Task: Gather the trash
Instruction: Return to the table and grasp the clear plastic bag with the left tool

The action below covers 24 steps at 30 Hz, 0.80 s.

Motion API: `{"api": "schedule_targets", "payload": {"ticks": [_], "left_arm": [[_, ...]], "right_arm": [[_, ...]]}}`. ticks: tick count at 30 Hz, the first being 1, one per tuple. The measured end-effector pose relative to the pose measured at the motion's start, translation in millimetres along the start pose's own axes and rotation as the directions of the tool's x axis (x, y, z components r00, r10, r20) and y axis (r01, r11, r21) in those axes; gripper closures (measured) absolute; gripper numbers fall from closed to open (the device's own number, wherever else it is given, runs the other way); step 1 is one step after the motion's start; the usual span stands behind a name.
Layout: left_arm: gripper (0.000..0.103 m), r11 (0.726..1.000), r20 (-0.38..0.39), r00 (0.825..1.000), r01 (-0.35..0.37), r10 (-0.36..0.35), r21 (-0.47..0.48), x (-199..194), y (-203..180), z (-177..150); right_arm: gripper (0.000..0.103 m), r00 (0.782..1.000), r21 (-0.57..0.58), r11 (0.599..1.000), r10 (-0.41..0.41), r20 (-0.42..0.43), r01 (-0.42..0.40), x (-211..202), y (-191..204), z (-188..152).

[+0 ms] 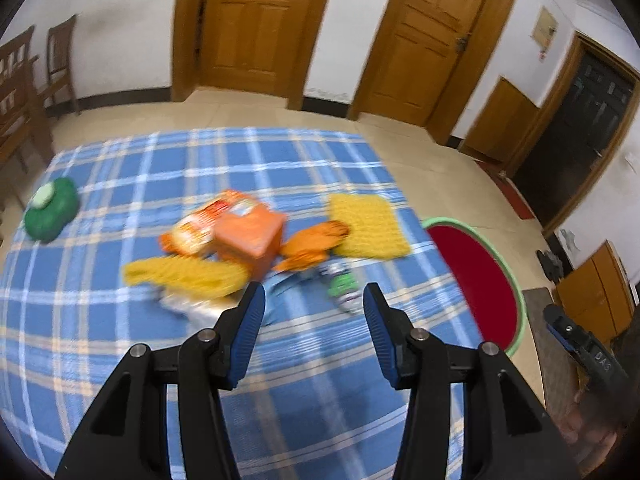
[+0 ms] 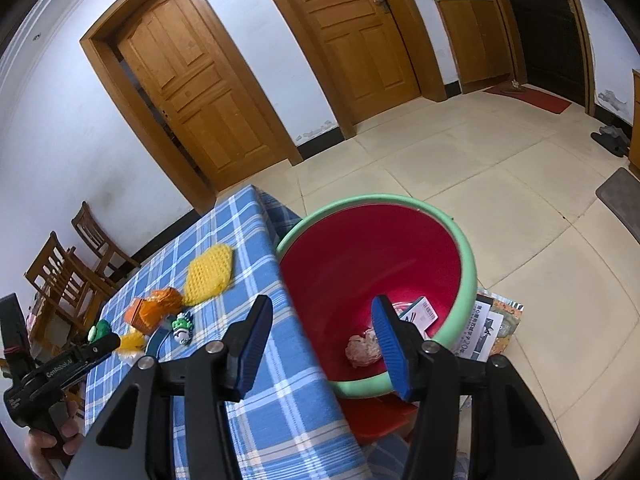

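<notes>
Left tongs (image 1: 314, 308) spread, empty | right tongs (image 2: 320, 338) spread above bin (image 2: 466, 256) | I risk scattering wrappers (image 1: 224, 232) beside bin.

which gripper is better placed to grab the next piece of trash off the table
Left. The left gripper is open and aimed at the trash pile, with the green-and-white wrapper just ahead of its fingers. The right gripper is open and empty over the red bin, beside the table.
</notes>
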<state>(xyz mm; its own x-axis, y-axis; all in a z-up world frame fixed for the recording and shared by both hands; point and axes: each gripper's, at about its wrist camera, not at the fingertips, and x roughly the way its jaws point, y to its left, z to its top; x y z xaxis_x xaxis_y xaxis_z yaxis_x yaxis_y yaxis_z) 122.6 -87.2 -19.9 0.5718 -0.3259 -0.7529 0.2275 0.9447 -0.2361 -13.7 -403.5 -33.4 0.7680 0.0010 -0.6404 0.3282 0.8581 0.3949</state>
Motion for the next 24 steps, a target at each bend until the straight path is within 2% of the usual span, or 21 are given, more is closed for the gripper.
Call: {"api": "schedule_targets", "payload": {"ticks": [4,13,24], "left_arm": [[0.052,0.998,-0.028,0.999,-0.044,0.043,-0.052,3,21,-8],[0.052,0.985,-0.051,0.996,-0.078,0.071,-0.155,20,49,-10],[0.052,0.976,-0.088,0.993,-0.095,0.079,-0.196,49,63,-8]], "right_arm": [[0.048,1.0,-0.01,1.0,0.005,-0.009,-0.005,2,6,-2],[0.048,1.0,-0.022,1.0,0.001,-0.026,-0.002,5,9,-3],[0.048,0.998,-0.033,0.999,-0.009,-0.054,0.007,14,11,-6]]}}
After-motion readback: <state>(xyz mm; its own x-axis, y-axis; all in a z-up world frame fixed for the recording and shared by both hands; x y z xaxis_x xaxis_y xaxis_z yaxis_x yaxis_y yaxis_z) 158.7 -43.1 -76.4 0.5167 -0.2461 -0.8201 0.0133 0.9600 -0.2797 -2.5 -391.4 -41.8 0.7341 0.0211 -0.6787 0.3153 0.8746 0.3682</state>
